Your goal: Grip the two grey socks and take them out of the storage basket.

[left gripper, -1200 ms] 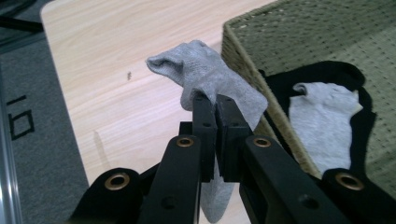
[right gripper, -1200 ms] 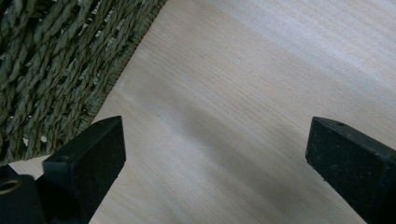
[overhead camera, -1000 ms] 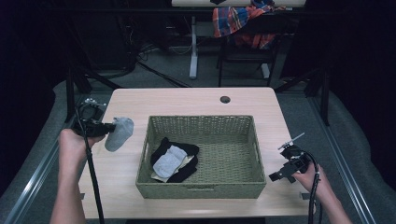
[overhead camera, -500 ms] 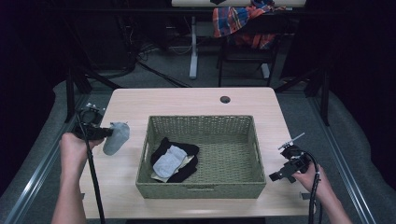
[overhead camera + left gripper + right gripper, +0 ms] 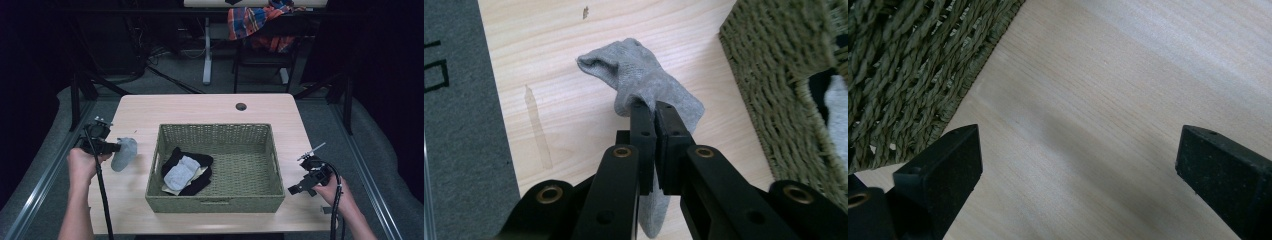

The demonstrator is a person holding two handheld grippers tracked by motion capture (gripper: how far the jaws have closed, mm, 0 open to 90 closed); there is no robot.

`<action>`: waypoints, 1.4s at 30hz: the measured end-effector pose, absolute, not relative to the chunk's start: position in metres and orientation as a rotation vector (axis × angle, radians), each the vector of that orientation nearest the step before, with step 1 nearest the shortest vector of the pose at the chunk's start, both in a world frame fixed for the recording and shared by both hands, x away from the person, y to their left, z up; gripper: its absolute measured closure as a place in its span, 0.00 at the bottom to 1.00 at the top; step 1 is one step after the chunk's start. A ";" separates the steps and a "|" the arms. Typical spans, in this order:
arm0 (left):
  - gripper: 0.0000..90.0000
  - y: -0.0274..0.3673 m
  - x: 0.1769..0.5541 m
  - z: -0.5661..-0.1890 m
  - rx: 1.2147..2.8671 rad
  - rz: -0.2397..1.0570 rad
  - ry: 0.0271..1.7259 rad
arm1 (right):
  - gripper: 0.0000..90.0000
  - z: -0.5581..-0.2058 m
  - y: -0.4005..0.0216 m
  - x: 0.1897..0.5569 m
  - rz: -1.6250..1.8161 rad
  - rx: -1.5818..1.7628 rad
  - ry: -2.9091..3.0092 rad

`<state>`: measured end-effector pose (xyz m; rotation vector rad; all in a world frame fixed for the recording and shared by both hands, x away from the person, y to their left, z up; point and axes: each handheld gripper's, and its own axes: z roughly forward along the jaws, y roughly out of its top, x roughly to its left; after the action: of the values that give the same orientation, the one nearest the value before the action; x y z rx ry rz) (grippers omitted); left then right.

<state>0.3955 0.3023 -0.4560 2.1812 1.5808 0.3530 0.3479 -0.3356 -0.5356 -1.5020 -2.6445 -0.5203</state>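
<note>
Black claws (image 5: pixel 655 112), brass pivot screws, black cables, bare forearms.

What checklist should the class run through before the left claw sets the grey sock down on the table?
1. Left claw shut on the grey sock: ok, jaws pinch the fabric.
2. Sock outside the basket: ok, it hangs left of the wall.
3. Bare table under the sock: ok, only wood there.
4. Sock touching the table: cannot tell.
5. Right claw out of the way: ok, open and holding nothing, over bare wood beside the basket.
6. Other clothes inside the basket: ok, black and grey pieces lie at its left.
</note>
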 end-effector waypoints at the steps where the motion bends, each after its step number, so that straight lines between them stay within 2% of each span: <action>1: 0.98 0.303 0.397 -0.459 2.185 0.346 1.584 | 0.05 -0.536 -0.336 0.348 -0.521 -1.502 -2.644; 7: 0.98 0.303 0.401 -0.476 2.198 0.320 1.636 | 0.05 -0.535 -0.337 0.349 -0.504 -1.469 -2.648; 16: 0.98 0.304 0.408 -0.496 2.238 0.202 1.691 | 0.05 -0.535 -0.336 0.349 -0.516 -1.455 -2.636; 20: 0.94 0.307 0.409 -0.501 2.248 0.167 1.709 | 0.05 -0.535 -0.337 0.350 -0.512 -1.451 -2.633; 23: 0.83 0.310 0.409 -0.501 2.239 0.117 1.713 | 0.05 -0.535 -0.337 0.350 -0.497 -1.461 -2.653; 27: 0.56 0.309 0.406 -0.484 2.183 0.147 1.741 | 0.05 -0.534 -0.337 0.350 -0.492 -1.447 -2.655; 31: 0.36 0.302 0.401 -0.461 2.125 0.192 1.686 | 0.05 -0.535 -0.337 0.350 -0.496 -1.456 -2.655; 32: 0.27 0.297 0.400 -0.454 2.127 0.193 1.653 | 0.05 -0.534 -0.337 0.350 -0.493 -1.455 -2.657; 33: 0.27 0.294 0.399 -0.451 2.131 0.198 1.635 | 0.05 -0.534 -0.337 0.350 -0.493 -1.455 -2.657; 34: 0.20 0.289 0.398 -0.447 2.144 0.202 1.610 | 0.05 -0.534 -0.337 0.350 -0.503 -1.458 -2.648; 39: 0.11 0.264 0.394 -0.433 2.186 0.232 1.506 | 0.05 -0.534 -0.337 0.350 -0.496 -1.456 -2.656; 42: 0.08 0.250 0.391 -0.427 2.194 0.233 1.440 | 0.05 -0.535 -0.337 0.350 -0.526 -1.458 -2.626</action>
<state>0.3914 0.2504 -0.4268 2.1937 1.4397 0.2326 0.3499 -0.3368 -0.5348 -1.4584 -2.6258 -0.5259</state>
